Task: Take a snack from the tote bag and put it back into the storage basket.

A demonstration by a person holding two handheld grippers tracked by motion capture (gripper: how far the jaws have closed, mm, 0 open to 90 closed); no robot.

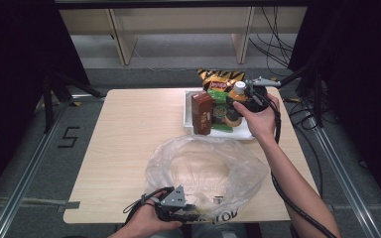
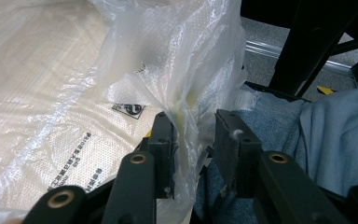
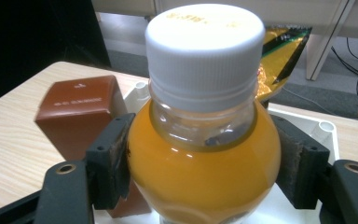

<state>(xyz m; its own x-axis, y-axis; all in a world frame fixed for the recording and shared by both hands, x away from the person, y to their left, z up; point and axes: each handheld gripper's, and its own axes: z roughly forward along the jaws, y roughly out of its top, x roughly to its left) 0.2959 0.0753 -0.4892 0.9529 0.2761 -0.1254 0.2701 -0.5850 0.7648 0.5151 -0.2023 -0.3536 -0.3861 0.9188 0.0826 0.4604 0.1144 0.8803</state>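
An orange juice bottle (image 1: pixel 238 89) with a white cap stands upright in the white tray (image 1: pixel 243 133) at the back right. My right gripper (image 1: pixel 245 96) straddles it. In the right gripper view the bottle (image 3: pixel 204 186) sits between the jaws, and the pads (image 3: pixel 114 154) stand close against its two sides. My left gripper (image 1: pixel 193 210) is at the table's front edge, at the rim of a clear plastic bag (image 1: pixel 206 168). There the bag's film (image 2: pixel 168 56) runs down between the parted jaws of the left gripper (image 2: pixel 195 126) and drapes against one finger (image 2: pixel 163 140).
In the tray with the bottle are a brown box (image 1: pixel 202 113), a yellow-and-black chip bag (image 1: pixel 218 78) and a green packet (image 1: pixel 220 96). The box (image 3: pixel 81 107) stands just left of the bottle. The wooden table (image 1: pixel 129 139) has dark floor and cables around it.
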